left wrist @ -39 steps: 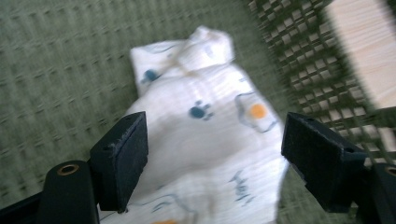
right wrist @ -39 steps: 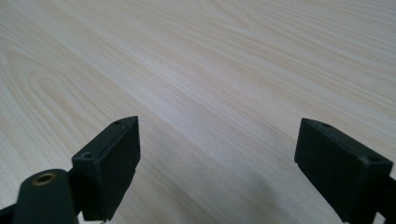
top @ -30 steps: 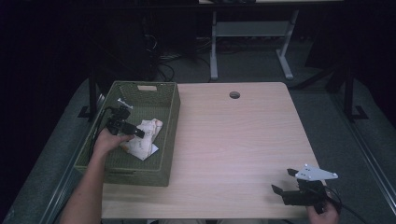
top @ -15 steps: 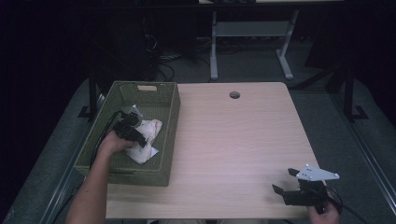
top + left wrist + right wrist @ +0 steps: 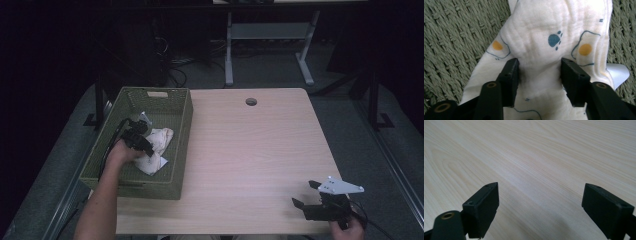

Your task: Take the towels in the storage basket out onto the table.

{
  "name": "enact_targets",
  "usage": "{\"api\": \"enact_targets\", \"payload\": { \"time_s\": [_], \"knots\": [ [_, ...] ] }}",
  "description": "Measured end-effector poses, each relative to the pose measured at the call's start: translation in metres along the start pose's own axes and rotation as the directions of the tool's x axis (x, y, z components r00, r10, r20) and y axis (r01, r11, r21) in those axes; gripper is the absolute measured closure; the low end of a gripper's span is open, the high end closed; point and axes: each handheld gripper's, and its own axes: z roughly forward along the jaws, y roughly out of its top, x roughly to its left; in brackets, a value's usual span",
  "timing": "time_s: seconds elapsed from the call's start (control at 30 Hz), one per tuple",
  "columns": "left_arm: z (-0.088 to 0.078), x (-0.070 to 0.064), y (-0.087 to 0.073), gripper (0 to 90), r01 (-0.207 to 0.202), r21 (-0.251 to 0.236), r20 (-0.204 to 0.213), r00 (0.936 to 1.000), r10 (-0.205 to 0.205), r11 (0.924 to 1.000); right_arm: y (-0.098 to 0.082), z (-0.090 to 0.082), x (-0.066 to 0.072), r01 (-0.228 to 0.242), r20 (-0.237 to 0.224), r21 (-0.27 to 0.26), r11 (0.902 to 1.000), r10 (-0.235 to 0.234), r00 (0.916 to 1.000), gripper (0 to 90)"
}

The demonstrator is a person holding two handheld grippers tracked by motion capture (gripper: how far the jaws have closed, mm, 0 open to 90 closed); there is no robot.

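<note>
So in the high view the left gripper [image 5: 145, 146] was down inside the green woven basket [image 5: 181, 131], right on top of a white cloth [image 5: 159, 140] bunched on the basket floor, while the right gripper [image 5: 309, 194] sat way off at the person's near edge of the table [image 5: 250, 150], nothing in front of it. In the left gripper view you got the real story: the cloth [image 5: 549, 32], white with a blue paw print and little yellow dots, lay directly under and between the jaws, which stood apart on either side of a raised fold and pressed into the fabric without having pinched it together. A pale corner of something poked out just past the cloth on that view's right, can't tell what it was. In the right gripper view the jaws were spread wide over bare wood [image 5: 536, 157], holding nothing. My read: the reach into the basket was done and the gripper was lined up on the cloth, but the actual squeeze, the lift and getting it out over the basket wall were all still to do, so early days.
</note>
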Motion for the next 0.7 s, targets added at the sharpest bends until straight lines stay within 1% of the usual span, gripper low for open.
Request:
{"api": "enact_targets", "payload": {
  "time_s": [0.1,0.2,0.23,0.27,0.3,0.4,0.53,0.6,0.7],
  "knots": [
    [-0.0005,0.0004,0.0,57.5,0.009,0.001,0.008,0.9999,-0.009,1.0,-0.0001,-0.0001,-0.0001,-0.001,0.0,0.0,1.0,0.001,1.0,14.0],
    [-0.0009,0.0004,0.0,60.0,0.012,0.002,0.007,0.9999,-0.012,0.9999,-0.0001,-0.0004,0.0,0.0,0.0,0.0,1.0,0.0,1.0,14.0],
    [-0.0011,0.0008,-0.0001,63.2,0.014,0.002,0.006,0.9999,-0.014,0.9999,-0.0002,-0.0006,-0.0001,-0.002,0.0,0.001,1.0,0.002,1.0,14.0],
    [-0.0014,0.0009,-0.0002,63.2,0.017,0.002,0.002,0.9999,-0.017,0.9999,-0.0002,-0.0006,-0.0001,-0.002,0.0,0.001,1.0,0.002,1.0,14.0],
    [-0.0015,0.0013,-0.0006,66.3,0.018,0.001,0.001,0.9998,-0.018,0.9998,-0.0003,-0.0008,-0.0001,-0.003,0.001,0.001,1.0,0.003,1.0,14.0],
    [-0.0017,0.0015,-0.0007,69.6,0.017,-0.001,-0.003,0.9999,-0.017,0.9999,-0.0004,-0.0009,-0.0001,-0.003,0.001,0.002,1.0,0.003,1.0,14.0],
    [-0.0028,0.0004,-0.0009,75.0,0.005,-0.002,-0.013,0.9999,-0.005,1.0,-0.0005,-0.0006,-0.0002,-0.004,-0.002,0.003,1.0,0.004,1.0,14.0],
    [-0.0034,-0.0002,-0.0011,76.3,0.004,-0.001,-0.014,0.9999,-0.004,1.0,-0.0007,-0.0008,-0.0007,-0.001,-0.001,0.003,1.0,0.001,1.0,14.0],
    [-0.0048,-0.0014,-0.0012,77.7,-0.009,-0.002,-0.018,0.9998,0.009,1.0,-0.001,-0.0009,-0.0011,-0.008,-0.001,-0.001,1.0,0.008,1.0,14.0]
  ]
}}
